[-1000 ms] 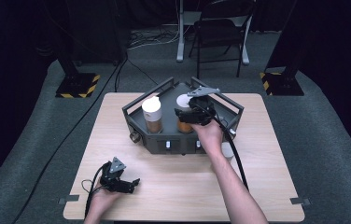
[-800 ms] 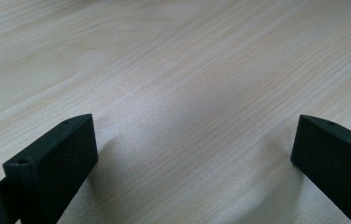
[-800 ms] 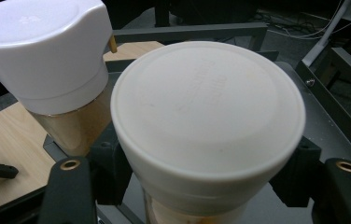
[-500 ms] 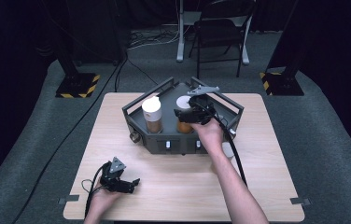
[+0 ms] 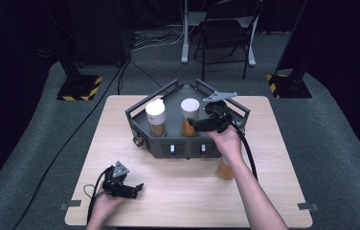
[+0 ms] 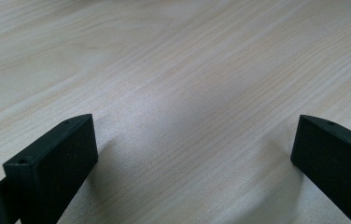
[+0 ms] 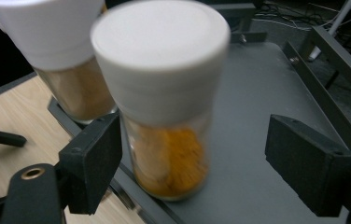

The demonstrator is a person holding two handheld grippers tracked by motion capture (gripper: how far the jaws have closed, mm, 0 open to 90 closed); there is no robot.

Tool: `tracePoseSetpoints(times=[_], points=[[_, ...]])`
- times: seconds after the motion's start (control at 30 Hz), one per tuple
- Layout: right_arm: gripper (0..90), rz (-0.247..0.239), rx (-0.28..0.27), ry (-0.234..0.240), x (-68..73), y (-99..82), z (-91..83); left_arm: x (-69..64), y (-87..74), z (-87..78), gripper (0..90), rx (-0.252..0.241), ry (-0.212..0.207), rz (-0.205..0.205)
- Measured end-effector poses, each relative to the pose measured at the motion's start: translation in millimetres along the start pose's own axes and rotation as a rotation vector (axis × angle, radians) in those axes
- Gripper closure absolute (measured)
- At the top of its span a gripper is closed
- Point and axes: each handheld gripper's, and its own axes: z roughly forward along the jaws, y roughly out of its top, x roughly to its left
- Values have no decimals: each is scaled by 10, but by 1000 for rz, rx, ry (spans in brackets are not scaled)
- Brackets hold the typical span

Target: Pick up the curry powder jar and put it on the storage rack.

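Glass spice jar with white plastic cap [image 7: 164, 107], light, rigid, slick: right claw [image 7: 201, 168], jaws just opening, grips nothing—retake low on the glass.

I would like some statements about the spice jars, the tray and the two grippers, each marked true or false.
1. Two white-capped jars stand in the grey tray. True: the left jar and the right jar.
2. The right gripper is clamped on the right jar. False: its jaws have just been opening, and one stands clear of the glass.
3. The left gripper holds a jar. False: its jaws are open over bare table.
4. A third jar stands on the table in front of the tray. True, partly hidden by the person's right forearm.
5. The tray sits on the floor. False: it sits on the wooden table.
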Motion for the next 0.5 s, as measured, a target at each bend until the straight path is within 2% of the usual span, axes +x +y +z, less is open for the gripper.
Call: tracePoseSetpoints(times=[0.23, 0.37, 0.5], points=[[180, 38, -5, -25, -178, -268, -140, 1, 1, 0, 7, 0, 0, 2], [181, 43, -5, -44, -237, -455, -210, 1, 1, 0, 7, 0, 0, 2], [184, 70, -17, -56, -309, -620, -284, 1, 0, 0, 7, 0, 0, 2]])
